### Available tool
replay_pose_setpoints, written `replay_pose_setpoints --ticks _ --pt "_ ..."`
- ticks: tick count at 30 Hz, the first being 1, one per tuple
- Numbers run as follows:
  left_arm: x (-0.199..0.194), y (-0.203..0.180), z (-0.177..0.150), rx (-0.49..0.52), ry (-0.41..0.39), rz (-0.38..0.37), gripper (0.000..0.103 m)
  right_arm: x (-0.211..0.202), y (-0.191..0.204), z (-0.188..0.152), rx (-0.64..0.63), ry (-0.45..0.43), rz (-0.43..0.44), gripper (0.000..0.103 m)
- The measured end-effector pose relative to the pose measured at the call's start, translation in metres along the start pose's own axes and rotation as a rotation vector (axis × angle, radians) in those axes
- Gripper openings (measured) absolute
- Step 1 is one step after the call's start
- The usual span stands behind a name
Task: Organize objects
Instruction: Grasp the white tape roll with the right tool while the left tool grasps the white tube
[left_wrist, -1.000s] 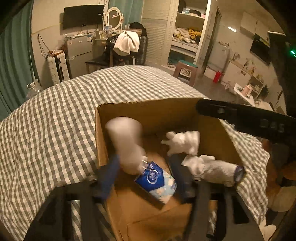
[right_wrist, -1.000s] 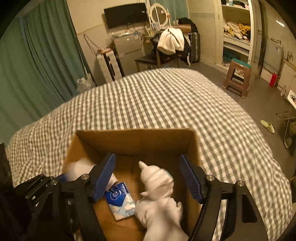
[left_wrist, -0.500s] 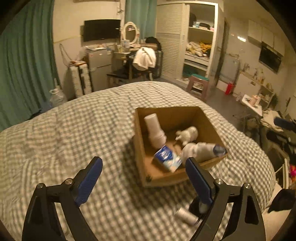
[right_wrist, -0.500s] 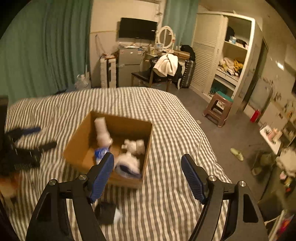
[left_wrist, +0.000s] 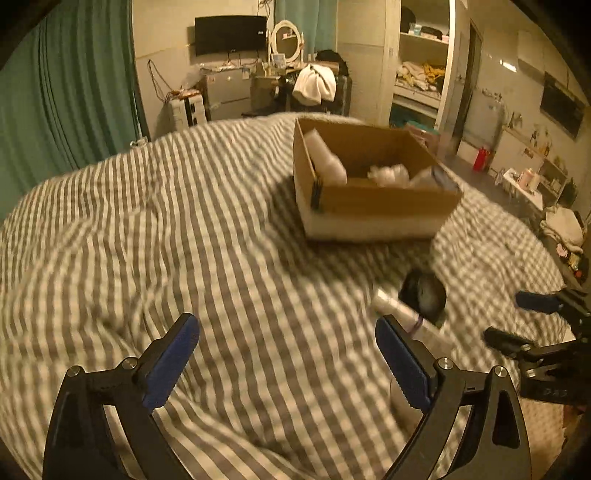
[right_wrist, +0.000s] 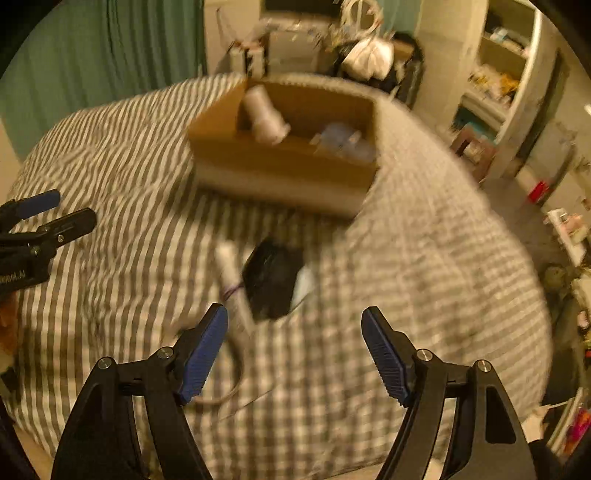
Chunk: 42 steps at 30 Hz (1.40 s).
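An open cardboard box (left_wrist: 373, 210) (right_wrist: 280, 166) sits on the checked bed and holds a white bottle (left_wrist: 327, 158) (right_wrist: 264, 118), a white figure (left_wrist: 388, 173) and other items. On the cover nearer me lie a black object (left_wrist: 424, 295) (right_wrist: 273, 280) and a white tube (left_wrist: 402, 314) (right_wrist: 231, 269). My left gripper (left_wrist: 288, 362) is open and empty, low over the cover, with the tube by its right finger. My right gripper (right_wrist: 295, 354) is open and empty, just short of the black object. Both views are blurred.
The grey-and-white checked bed cover (left_wrist: 184, 229) fills the foreground. Green curtains (left_wrist: 62, 99) hang at the left. A chair draped with white cloth (left_wrist: 314, 86), a desk and shelves (left_wrist: 421, 77) stand beyond the bed. The floor drops off at the right.
Both grippers have pulled back from inside the box and dropped low over the cover. The box is now farther off, and the black object and tube lie close in front.
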<state>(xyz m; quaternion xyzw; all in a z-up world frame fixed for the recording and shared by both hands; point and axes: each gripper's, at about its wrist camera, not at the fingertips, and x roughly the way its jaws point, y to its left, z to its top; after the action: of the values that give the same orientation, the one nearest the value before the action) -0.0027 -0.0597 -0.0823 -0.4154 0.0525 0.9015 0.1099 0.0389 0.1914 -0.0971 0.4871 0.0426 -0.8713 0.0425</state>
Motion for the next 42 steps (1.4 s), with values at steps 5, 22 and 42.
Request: replay_pose_setpoints --ticks 5,22,42 --pt "0.017 0.000 -0.021 0.012 0.030 0.030 0.099 0.042 0.019 -0.024 -0.048 0.100 0.065 0.061" --pt "0.056 -0.011 -0.010 -0.035 0.131 0.054 0.099 0.020 -0.040 -0.016 -0.053 -0.004 0.050 0.005" --pt "0.120 -0.122 -0.017 0.066 0.177 -0.074 0.060 0.043 -0.103 -0.003 0.113 -0.042 0.008 0.005"
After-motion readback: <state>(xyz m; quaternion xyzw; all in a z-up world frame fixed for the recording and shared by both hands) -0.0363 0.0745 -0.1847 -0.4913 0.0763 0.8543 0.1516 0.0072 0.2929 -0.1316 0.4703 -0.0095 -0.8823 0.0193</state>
